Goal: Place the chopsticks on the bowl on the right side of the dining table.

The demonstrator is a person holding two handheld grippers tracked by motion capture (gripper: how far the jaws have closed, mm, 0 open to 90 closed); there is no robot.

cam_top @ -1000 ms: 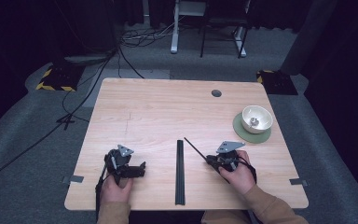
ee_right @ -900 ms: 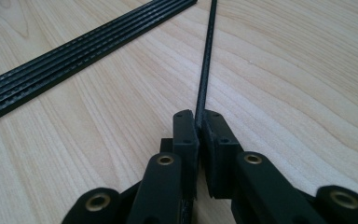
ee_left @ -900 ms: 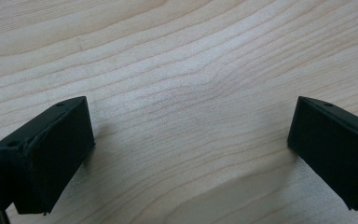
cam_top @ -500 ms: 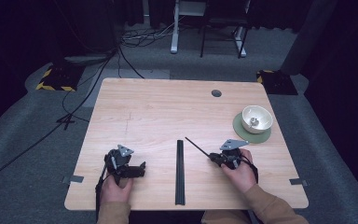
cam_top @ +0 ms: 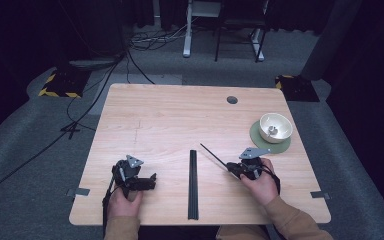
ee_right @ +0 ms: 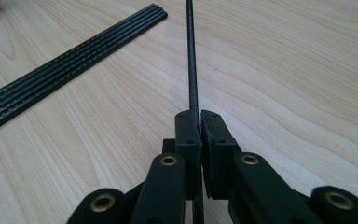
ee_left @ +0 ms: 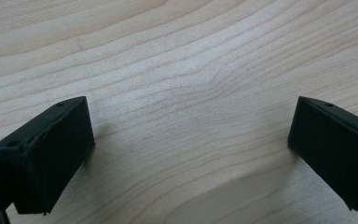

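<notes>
Right gripper point(cam_top: 232, 169) clamped on a thin black rod point(cam_top: 213, 156), jaws pressed tight against it from both sides in the right gripper view point(ee_right: 199, 122). Rod point(ee_right: 191, 60) pinched near one end, rest running up and away past the jaw tips, off the top edge of that view. Seen from above as a slim dark line slanting fwd and to the left from the gripper, far tip above the tabletop or on it (cannot tell which). Held in the person's right hand point(cam_top: 259, 184), tan sleeve behind, near the front-right part of the wooden table point(cam_top: 180, 115).

Just left of the rod: a bundle of black rods point(cam_top: 193, 185) lying flat, side by side, lengthwise front to back at table centre, near end close to the front edge. Same bundle point(ee_right: 65, 65) in the right gripper view, running diagonally, apart from the held rod.

Left gripper point(cam_top: 147, 182) spread wide, nothing between the jaws; in the left gripper view point(ee_left: 191, 154) bare wood grain btwn the two black pads. Resting at front-left of the table in the left hand point(cam_top: 125, 200), well apart from the bundle.

Further back on the right: white bowl point(cam_top: 275, 127) on a round green mat point(cam_top: 257, 137), small metallic item inside (too small to identify). Well apart from both grippers.
</notes>
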